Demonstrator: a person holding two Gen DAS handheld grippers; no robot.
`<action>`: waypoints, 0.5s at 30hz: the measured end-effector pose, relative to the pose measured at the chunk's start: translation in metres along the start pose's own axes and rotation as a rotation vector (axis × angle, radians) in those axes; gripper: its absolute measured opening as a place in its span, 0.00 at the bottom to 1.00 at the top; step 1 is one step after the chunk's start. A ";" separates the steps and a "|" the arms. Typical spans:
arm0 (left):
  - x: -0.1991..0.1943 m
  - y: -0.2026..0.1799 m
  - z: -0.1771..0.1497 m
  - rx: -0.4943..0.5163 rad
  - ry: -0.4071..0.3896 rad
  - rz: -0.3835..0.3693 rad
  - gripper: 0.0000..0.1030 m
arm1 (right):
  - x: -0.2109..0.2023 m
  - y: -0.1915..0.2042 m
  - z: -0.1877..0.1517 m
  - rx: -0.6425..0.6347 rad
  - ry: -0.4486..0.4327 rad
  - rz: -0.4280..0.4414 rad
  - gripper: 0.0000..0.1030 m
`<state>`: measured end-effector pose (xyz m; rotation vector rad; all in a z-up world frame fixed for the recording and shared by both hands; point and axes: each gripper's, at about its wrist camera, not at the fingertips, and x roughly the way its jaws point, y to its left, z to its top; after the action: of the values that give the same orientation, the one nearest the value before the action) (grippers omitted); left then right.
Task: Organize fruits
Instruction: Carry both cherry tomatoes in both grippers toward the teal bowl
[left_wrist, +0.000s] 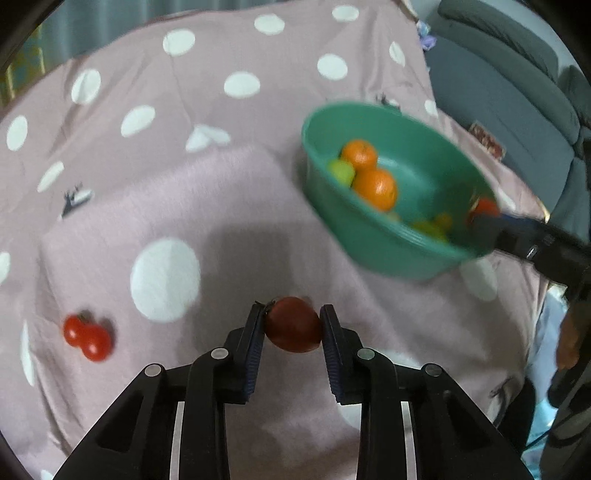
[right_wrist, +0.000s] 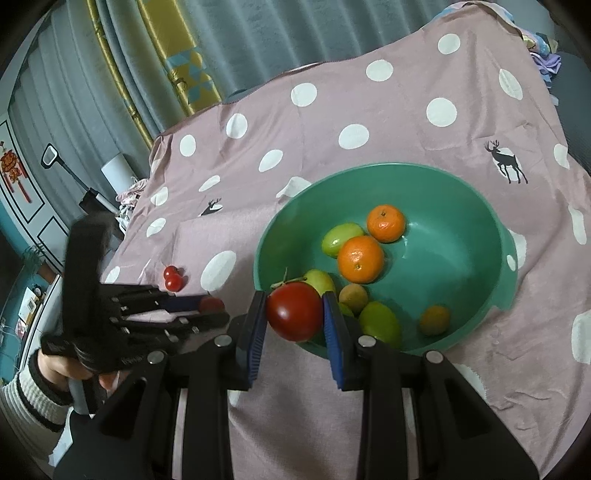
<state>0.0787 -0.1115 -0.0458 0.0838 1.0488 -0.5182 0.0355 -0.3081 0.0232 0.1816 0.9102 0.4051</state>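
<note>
Tomatoes (left_wrist: 293, 325) (right_wrist: 294, 312) clamped in both tools, apparently.

The left claw (left_wrist: 292, 325) grips a red tomato (left_wrist: 293, 325) between its 2 fingers above the pink polka-dot cloth (left_wrist: 147, 206). A pair of small tomatoes (left_wrist: 88, 336) lies on the cloth to the left. Up right, a green bowl (left_wrist: 388, 243) holds 2 oranges (left_wrist: 375, 188) and green fruit (left_wrist: 341, 171); the right claw (left_wrist: 487, 218), blurred, reaches its rim.
</note>
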 end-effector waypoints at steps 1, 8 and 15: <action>-0.005 -0.001 0.004 0.002 -0.016 -0.002 0.29 | -0.001 0.000 0.000 0.001 -0.002 -0.002 0.29; -0.026 -0.020 0.030 0.038 -0.100 -0.023 0.29 | -0.007 -0.004 0.002 0.002 -0.017 -0.008 0.29; -0.027 -0.040 0.046 0.084 -0.119 -0.042 0.30 | -0.013 -0.013 0.004 0.014 -0.032 -0.025 0.29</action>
<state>0.0874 -0.1504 0.0076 0.1040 0.9136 -0.5986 0.0346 -0.3255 0.0307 0.1888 0.8831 0.3718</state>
